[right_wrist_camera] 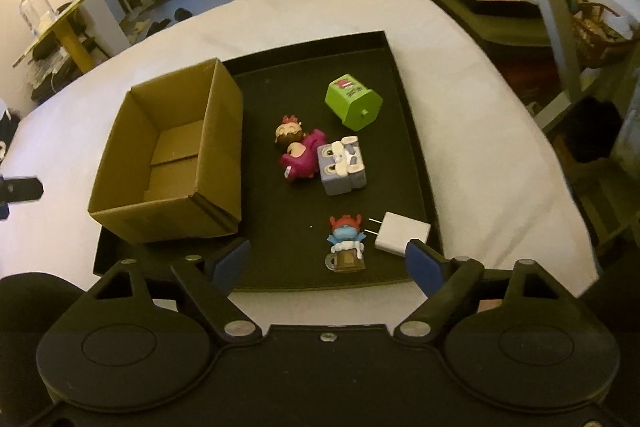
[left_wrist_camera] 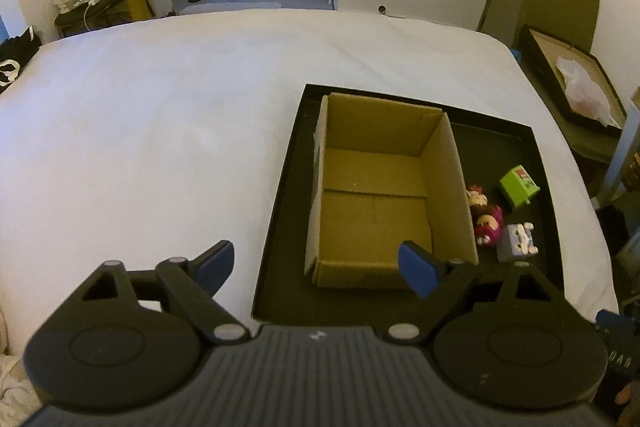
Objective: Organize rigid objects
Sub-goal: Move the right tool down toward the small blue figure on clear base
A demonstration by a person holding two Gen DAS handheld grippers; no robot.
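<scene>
Our right gripper (right_wrist_camera: 328,265) hangs unclenched and empty, the blue figure in a mug (right_wrist_camera: 346,245) between its fingers and the white charger (right_wrist_camera: 401,233) just right. Our left gripper (left_wrist_camera: 318,265) gapes too, over the near edge of the black tray (right_wrist_camera: 394,51), which holds the bare cardboard box (right_wrist_camera: 168,155) at left and, farther, the pink figure (right_wrist_camera: 303,157), grey block (right_wrist_camera: 342,163) and green block (right_wrist_camera: 353,99).

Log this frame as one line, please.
left gripper: open, empty | right gripper: open, empty, over blue figure | cardboard box: empty | toys, charger: loose on black tray
</scene>
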